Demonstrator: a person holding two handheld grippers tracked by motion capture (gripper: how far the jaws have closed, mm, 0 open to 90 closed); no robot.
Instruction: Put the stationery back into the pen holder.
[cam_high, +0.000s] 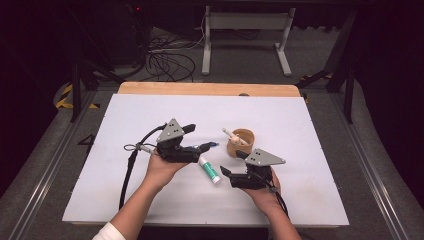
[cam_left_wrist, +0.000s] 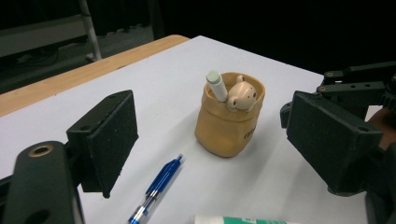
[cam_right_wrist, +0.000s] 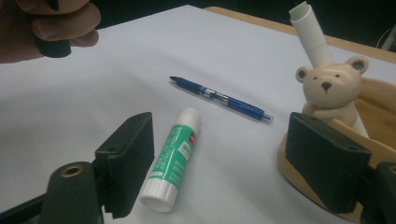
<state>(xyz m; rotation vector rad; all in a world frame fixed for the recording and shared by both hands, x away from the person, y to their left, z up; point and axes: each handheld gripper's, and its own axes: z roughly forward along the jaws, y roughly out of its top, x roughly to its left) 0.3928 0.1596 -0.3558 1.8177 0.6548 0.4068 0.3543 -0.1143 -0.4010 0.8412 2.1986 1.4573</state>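
A tan pen cup (cam_high: 242, 144) with a small bear figure (cam_left_wrist: 241, 96) on its rim stands mid-table, and a white stick (cam_left_wrist: 215, 84) leans in it. A blue pen (cam_left_wrist: 159, 186) lies on the white table just left of the cup. Nearer me, a green-and-white glue stick (cam_right_wrist: 175, 157) lies flat. My left gripper (cam_high: 197, 138) hovers over the pen's near end, open, with nothing between its pads. Close in front of the cup and right of the glue stick, my right gripper (cam_high: 232, 162) is open and holds nothing.
The white table top (cam_high: 300, 120) has a wooden strip (cam_high: 210, 88) along its far edge. Beyond it stand a white metal frame (cam_high: 245, 30) and loose cables (cam_high: 167, 62) on the floor. Cables trail from both grippers toward me.
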